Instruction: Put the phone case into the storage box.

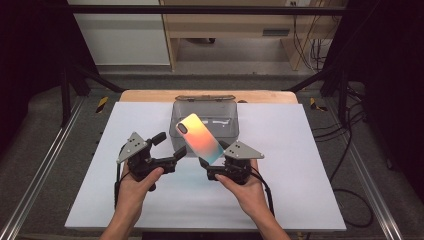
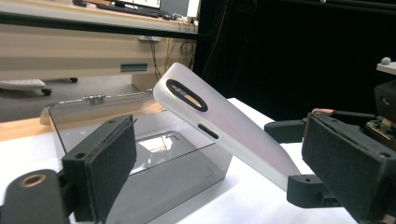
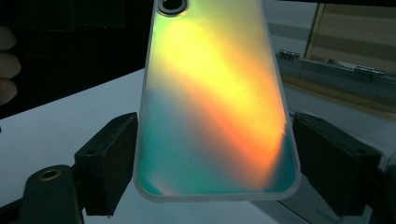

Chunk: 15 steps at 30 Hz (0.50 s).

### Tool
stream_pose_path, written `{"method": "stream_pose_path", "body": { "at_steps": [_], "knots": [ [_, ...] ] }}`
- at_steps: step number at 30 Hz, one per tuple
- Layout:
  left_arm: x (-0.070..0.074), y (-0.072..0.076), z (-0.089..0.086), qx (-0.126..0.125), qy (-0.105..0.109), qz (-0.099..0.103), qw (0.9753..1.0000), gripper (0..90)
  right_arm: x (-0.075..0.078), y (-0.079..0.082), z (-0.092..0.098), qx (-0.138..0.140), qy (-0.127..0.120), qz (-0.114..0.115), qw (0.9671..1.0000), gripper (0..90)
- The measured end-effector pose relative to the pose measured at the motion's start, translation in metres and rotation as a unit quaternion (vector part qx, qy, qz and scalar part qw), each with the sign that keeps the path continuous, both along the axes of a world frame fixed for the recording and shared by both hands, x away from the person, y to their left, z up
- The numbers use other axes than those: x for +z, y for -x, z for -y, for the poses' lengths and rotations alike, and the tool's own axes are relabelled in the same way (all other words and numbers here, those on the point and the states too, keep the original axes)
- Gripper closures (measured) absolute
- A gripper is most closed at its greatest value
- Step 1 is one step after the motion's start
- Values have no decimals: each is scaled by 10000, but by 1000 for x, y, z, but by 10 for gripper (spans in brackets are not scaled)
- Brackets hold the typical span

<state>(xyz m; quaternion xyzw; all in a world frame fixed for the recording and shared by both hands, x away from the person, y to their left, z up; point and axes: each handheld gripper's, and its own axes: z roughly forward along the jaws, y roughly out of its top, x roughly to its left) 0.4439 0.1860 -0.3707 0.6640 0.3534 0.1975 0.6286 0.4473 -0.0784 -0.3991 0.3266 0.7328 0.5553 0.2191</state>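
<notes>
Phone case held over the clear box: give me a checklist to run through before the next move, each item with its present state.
1. Right gripper clamps the phone case by its lower end: ok.
2. Case lifted off the table, tilted toward the clear box: ok.
3. Left gripper open, jaws holding nothing: ok.
4. Box lid swung back, opening free: ok.
5. Something pale lies inside the box; whether it blocks the case: cannot tell.
6. Grip firm enough against slipping: cannot tell.
</notes>
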Motion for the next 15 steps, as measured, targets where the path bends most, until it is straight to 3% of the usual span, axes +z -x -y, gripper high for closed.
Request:
{"method": "stream_pose_path", "body": {
  "at_steps": [15],
  "knots": [
    [-5,-1,7,-126,-30,-126,9998,195,2,5,-5,8,-77,118,9999,177]
  ]
}}
